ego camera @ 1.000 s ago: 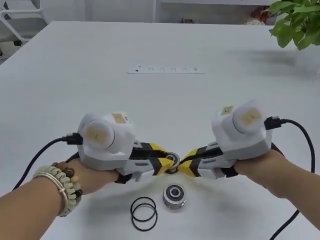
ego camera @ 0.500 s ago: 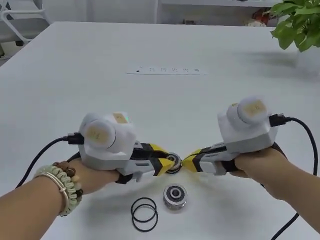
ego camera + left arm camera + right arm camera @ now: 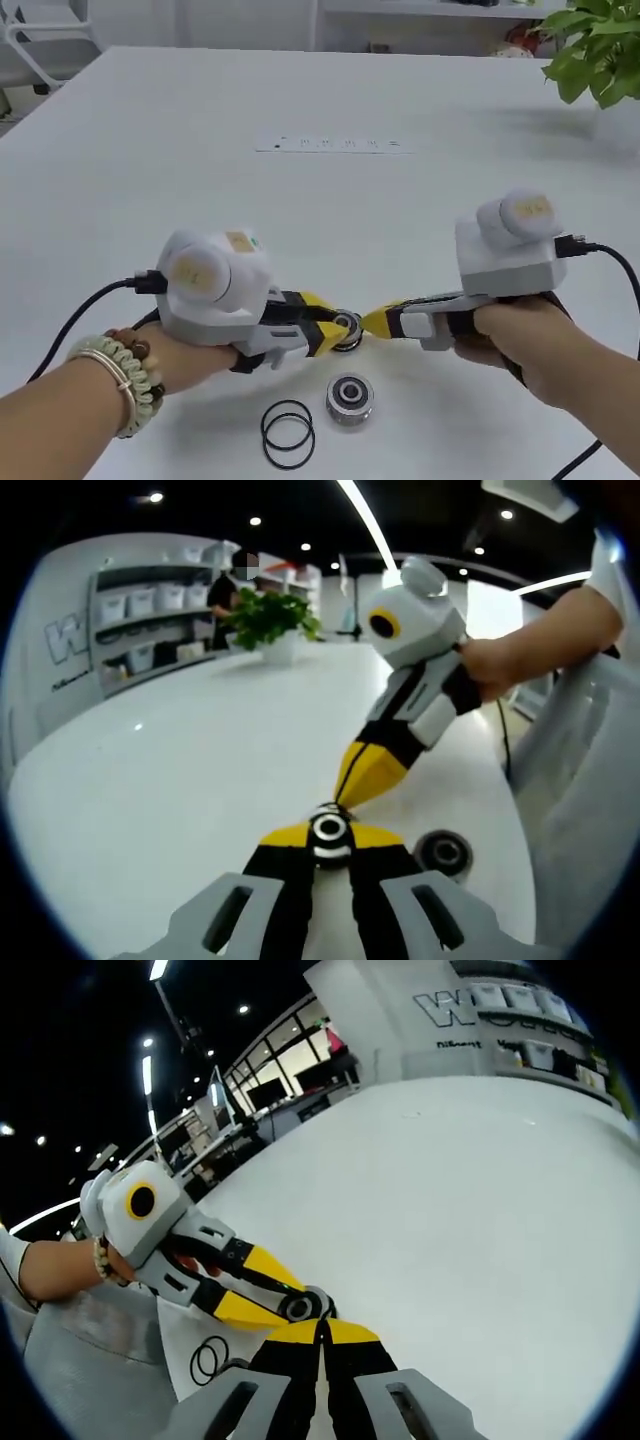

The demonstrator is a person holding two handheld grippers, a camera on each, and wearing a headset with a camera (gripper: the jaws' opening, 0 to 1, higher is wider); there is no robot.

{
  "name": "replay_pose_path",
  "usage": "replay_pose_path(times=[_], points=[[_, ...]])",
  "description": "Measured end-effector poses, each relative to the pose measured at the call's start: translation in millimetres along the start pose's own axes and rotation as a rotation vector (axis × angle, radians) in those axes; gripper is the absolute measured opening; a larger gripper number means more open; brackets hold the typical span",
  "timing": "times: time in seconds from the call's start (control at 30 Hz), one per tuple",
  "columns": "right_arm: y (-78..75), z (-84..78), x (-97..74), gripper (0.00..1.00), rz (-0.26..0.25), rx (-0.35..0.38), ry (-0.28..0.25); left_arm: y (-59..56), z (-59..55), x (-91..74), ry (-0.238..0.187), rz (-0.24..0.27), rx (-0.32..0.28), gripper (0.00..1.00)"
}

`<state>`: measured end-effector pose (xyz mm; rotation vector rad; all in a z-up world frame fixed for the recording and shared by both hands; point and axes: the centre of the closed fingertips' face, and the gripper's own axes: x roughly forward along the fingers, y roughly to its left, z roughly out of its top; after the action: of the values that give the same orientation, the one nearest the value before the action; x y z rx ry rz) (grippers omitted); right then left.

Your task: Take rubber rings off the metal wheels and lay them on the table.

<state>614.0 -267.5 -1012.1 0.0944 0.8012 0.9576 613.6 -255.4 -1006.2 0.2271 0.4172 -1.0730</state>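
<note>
Left gripper (image 3: 338,333) pinches a wheel (image 3: 349,326); right gripper (image 3: 373,321) pressed together; rings (image 3: 287,432), second wheel (image 3: 349,396) nearby.

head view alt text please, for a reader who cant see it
Two hand-held grippers meet over a white table: the left gripper clamps a small metal wheel and the shut right gripper has its tip at it. Nearer the person, a second wheel and two black rubber rings lie on the table.

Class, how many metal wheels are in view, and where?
2. The first wheel is clamped in the fingers of the left gripper; the second wheel lies on the table, right of two loose rubber rings. None looks hidden.
</note>
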Motion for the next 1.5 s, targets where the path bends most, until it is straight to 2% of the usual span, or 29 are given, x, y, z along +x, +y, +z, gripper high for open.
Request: replay_pose_path(times=[0.53,1.0,1.5], points=[[5.5,1.2,2.0,0.00,0.005,0.040,-0.006,1.1,-0.7,-1.2,0.003,0.006,-0.007,0.14],[6.7,3.5,2.9,0.00,0.004,0.034,-0.005,2.0,-1.0,-1.3,0.003,0.012,-0.006,0.14],[15.1,5.2,3.5,0.00,0.011,0.016,-0.004,2.1,-0.8,-1.7,0.000,0.010,-0.003,0.14]])
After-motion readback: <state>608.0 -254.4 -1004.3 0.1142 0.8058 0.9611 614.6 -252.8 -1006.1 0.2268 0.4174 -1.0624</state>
